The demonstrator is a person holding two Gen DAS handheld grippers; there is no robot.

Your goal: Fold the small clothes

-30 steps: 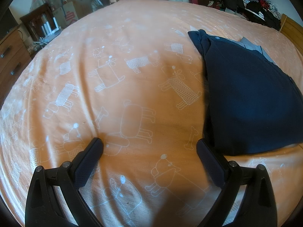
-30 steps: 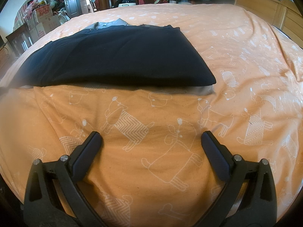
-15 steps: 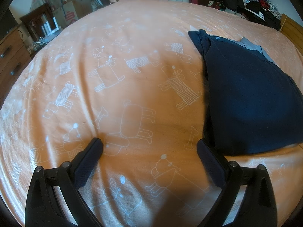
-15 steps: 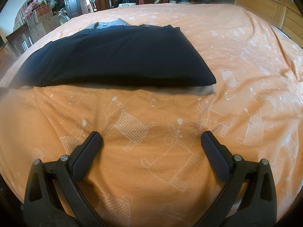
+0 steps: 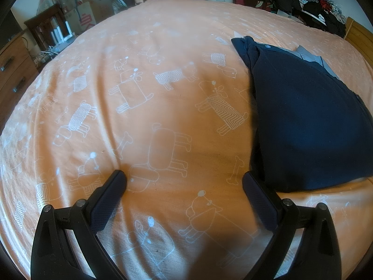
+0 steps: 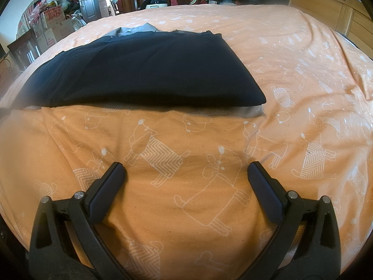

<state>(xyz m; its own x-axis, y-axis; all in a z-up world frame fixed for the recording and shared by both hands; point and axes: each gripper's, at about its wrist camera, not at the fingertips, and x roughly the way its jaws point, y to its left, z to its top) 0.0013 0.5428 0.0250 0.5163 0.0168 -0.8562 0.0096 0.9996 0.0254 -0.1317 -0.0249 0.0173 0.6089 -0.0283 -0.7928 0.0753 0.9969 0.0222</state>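
Observation:
A folded dark navy garment lies flat on the orange bedspread, at the right of the left wrist view and across the upper middle of the right wrist view. A grey layer peeks out from under its far and near edges. My left gripper is open just above the spread, its right finger close to the garment's near corner, holding nothing. My right gripper is also open and empty, a short way in front of the garment's near fold.
The bedspread has white animal drawings and shallow wrinkles. A wooden headboard stands at the right. A drawer chest, a chair and cardboard boxes flank the bed's left side. Piled clothes sit beyond its far edge.

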